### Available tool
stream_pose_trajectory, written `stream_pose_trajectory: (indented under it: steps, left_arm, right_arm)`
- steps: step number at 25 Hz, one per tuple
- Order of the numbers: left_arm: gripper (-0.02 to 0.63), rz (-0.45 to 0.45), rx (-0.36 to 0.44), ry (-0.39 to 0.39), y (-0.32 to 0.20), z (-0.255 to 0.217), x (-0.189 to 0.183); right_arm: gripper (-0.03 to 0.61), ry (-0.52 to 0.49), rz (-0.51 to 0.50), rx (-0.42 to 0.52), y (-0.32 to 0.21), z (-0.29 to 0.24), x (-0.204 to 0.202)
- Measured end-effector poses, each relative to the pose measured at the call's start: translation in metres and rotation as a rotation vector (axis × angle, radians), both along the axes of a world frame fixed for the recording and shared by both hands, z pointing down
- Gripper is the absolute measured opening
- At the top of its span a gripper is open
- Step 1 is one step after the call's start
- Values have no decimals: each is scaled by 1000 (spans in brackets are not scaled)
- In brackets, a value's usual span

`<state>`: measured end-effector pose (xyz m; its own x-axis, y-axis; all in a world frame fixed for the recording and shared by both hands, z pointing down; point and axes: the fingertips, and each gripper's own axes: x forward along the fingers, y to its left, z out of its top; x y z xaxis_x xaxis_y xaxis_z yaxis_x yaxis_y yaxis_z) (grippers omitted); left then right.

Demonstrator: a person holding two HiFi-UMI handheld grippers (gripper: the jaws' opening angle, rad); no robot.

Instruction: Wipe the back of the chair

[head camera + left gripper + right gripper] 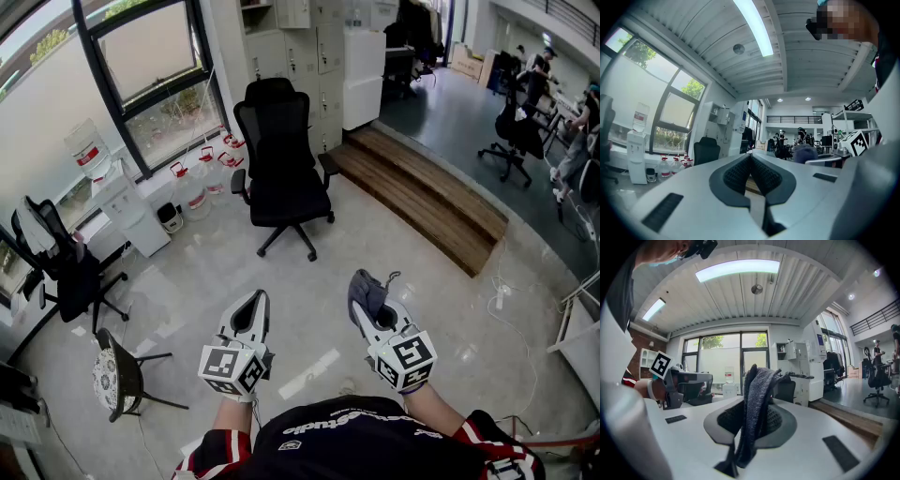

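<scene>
A black office chair (279, 159) with a tall mesh back stands across the floor near the window, facing me; it also shows small in the left gripper view (707, 150). My right gripper (367, 302) is shut on a dark grey cloth (366, 292), which hangs folded between its jaws (755, 404). My left gripper (248, 307) is shut with nothing in it, its pads (740, 173) pressed together. Both grippers are held low in front of me, well short of the chair.
A second black chair (66, 267) stands at the left, a small round stool (117, 373) near it. Water bottles (192, 183) and a dispenser (117, 197) line the window wall. A wooden step (422, 197) runs to the right; people sit at desks far right.
</scene>
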<state>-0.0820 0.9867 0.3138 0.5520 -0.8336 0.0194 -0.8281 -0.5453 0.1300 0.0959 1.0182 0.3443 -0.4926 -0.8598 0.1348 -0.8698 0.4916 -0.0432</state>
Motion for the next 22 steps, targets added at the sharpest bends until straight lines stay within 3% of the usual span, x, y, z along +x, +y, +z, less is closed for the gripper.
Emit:
stream_pose_trajectory:
  steps: [22]
  left_arm:
    - [24,-4,-12,-13,-46,1,50]
  right_arm:
    - [69,-35,-12,14,-48,-4,48]
